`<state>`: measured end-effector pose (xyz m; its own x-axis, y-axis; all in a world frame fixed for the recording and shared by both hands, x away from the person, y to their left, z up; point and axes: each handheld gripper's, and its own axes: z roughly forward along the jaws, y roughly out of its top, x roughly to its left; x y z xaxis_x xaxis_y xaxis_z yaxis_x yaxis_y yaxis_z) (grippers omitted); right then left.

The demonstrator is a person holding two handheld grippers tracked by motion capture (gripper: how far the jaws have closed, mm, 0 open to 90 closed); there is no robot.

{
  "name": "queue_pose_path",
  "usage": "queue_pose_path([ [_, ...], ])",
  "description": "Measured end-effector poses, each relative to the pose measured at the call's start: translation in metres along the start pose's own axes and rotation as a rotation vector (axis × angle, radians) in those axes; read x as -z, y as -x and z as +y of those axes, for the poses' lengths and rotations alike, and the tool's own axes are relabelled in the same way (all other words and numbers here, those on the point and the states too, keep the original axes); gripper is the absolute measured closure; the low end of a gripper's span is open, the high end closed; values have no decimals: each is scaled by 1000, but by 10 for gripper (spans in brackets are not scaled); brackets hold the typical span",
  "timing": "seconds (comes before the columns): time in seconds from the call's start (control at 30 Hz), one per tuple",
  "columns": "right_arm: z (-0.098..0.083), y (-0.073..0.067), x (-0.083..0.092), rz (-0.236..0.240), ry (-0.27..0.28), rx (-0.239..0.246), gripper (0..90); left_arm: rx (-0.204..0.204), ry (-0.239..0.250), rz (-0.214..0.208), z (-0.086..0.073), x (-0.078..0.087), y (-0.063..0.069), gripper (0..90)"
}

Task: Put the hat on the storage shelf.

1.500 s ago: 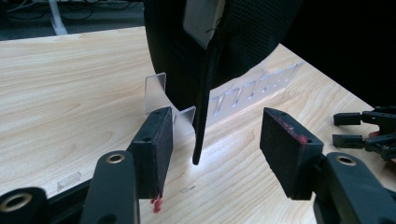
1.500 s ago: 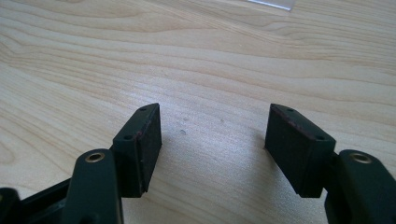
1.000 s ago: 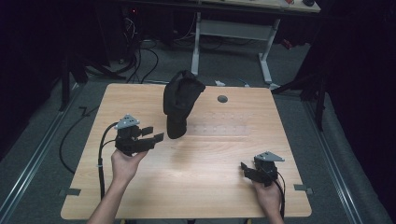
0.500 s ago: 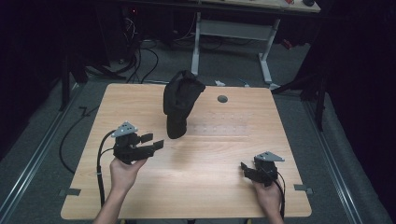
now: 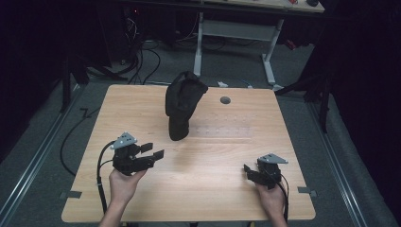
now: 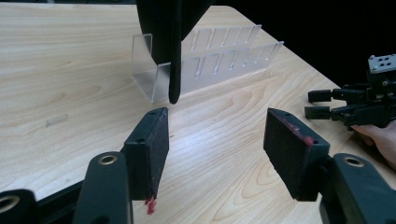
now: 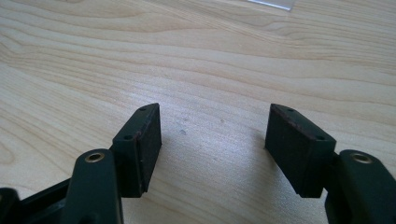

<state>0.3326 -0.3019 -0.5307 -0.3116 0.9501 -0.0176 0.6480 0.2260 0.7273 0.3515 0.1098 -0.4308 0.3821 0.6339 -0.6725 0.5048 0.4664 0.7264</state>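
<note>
Both tongs stand spread with nothing between their jaws: the left tongs [image 5: 152, 151] sit over the near-left part of the desk [image 5: 236, 142], the right tongs [image 5: 249, 171] low over its near-right corner, well apart from each other. Largest of what lies here is the light wooden desk itself, with a small round hole [image 5: 225, 100] near its far edge. Next comes a black fabric item [image 5: 182, 109], standing upright in the middle of the far half, its lower end resting at one end of a clear plastic slotted rack [image 6: 219, 60]; the rack runs off to the right across the desk top. In the left gripper view the black item hangs just beyond the spread jaws, and the right tongs [image 6: 322, 102] show farther off at the right edge, held in a hand [image 6: 380, 137]. In the right gripper view, bare wood lies between the jaws.
</note>
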Motion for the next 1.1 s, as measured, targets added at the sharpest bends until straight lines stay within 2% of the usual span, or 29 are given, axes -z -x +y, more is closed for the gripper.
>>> queue_pose_path([
  [0.37, 0, 0, 0, 1, 0, 4, 356, 15, -9, 32, -12, 2, -14, 405],
  [0.6, 0, -1, 0, 1, -1, 0, 352, 6, 4, 77, -20, 1, -28, 399],
  [1.0, 0, -1, 0, -1, -2, -2, 351, -40, 10, 149, -35, -1, -50, 401],
  [1.1, 0, -1, 0, -1, -2, -3, 352, -83, 3, 181, -41, -5, -55, 401],
])
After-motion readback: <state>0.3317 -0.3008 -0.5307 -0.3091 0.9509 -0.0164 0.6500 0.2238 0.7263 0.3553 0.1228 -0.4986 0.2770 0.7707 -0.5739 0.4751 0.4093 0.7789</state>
